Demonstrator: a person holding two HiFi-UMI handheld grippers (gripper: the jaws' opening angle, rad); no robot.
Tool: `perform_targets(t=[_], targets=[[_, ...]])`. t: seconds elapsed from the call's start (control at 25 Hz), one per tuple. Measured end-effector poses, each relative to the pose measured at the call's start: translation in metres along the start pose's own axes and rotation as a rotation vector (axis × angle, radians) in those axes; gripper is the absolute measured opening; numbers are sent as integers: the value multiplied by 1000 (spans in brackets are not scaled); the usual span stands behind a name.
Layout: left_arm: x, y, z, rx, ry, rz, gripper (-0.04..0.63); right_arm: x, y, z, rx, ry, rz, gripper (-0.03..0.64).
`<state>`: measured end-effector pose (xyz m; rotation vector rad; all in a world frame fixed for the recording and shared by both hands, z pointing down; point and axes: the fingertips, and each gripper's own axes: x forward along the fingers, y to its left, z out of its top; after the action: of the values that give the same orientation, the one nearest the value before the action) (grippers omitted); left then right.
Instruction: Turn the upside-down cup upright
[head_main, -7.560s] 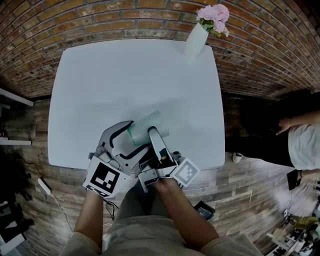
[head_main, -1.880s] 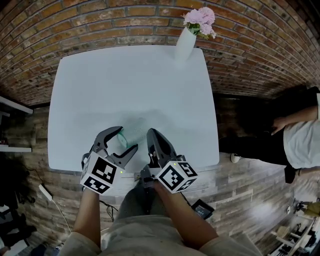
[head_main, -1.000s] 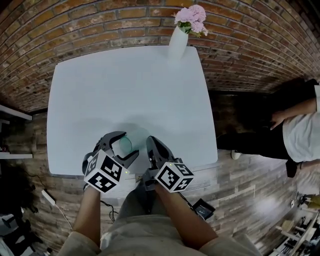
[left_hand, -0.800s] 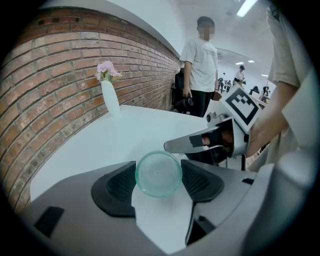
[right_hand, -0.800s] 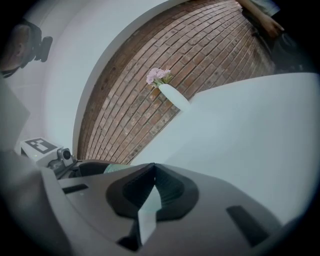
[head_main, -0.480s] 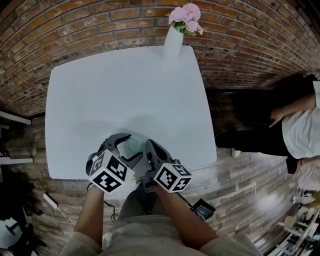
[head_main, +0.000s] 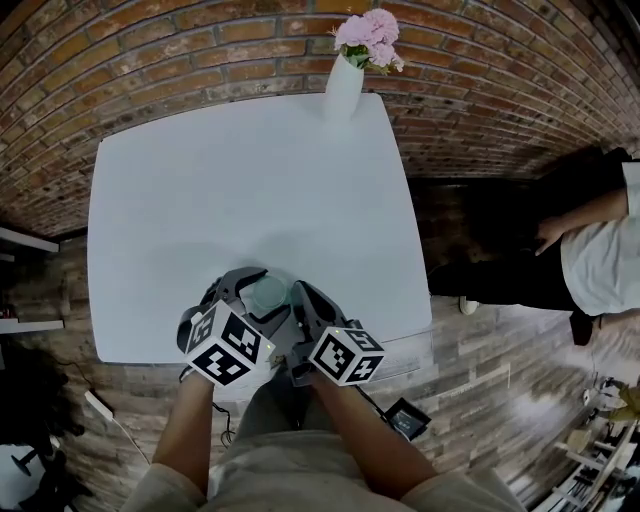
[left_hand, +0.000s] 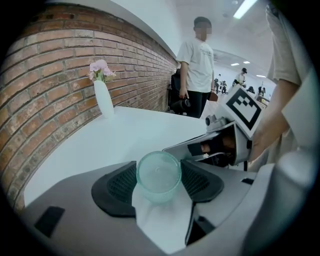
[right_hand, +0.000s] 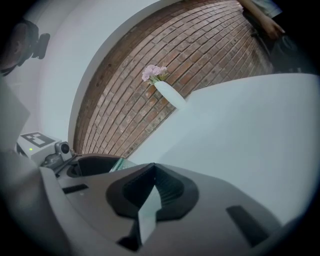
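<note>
My left tool is closed on the pale green cup, one pad against each side, at the near edge of the white table. Whether the round face turned upward is the cup's mouth or its base is not clear. My right tool sits just beside it, pads together and empty.

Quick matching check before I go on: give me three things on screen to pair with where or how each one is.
1. cup
2. vase
3. right gripper

A. shut, nothing between
B. far edge of the table, by the brick wall
C. gripped by the left gripper

Pairs: 1-C, 2-B, 3-A
</note>
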<state>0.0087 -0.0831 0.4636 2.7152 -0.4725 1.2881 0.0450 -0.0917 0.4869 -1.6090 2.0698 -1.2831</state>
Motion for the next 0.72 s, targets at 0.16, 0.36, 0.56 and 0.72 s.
perform_targets(t=[0.16, 0.36, 0.56, 0.72], targets=[[1, -1, 2, -2, -39, 12, 281, 0, -2, 0, -30, 20, -15, 8], [-2, 1, 4, -25, -131, 49, 282, -1, -1, 0, -66, 35, -22, 8], [-9, 6, 6, -77, -251, 91, 282, -1, 1, 4, -119, 33, -27, 8], [-21, 10, 11, -114, -335, 128, 282, -4, 8, 9, -194, 21, -31, 8]])
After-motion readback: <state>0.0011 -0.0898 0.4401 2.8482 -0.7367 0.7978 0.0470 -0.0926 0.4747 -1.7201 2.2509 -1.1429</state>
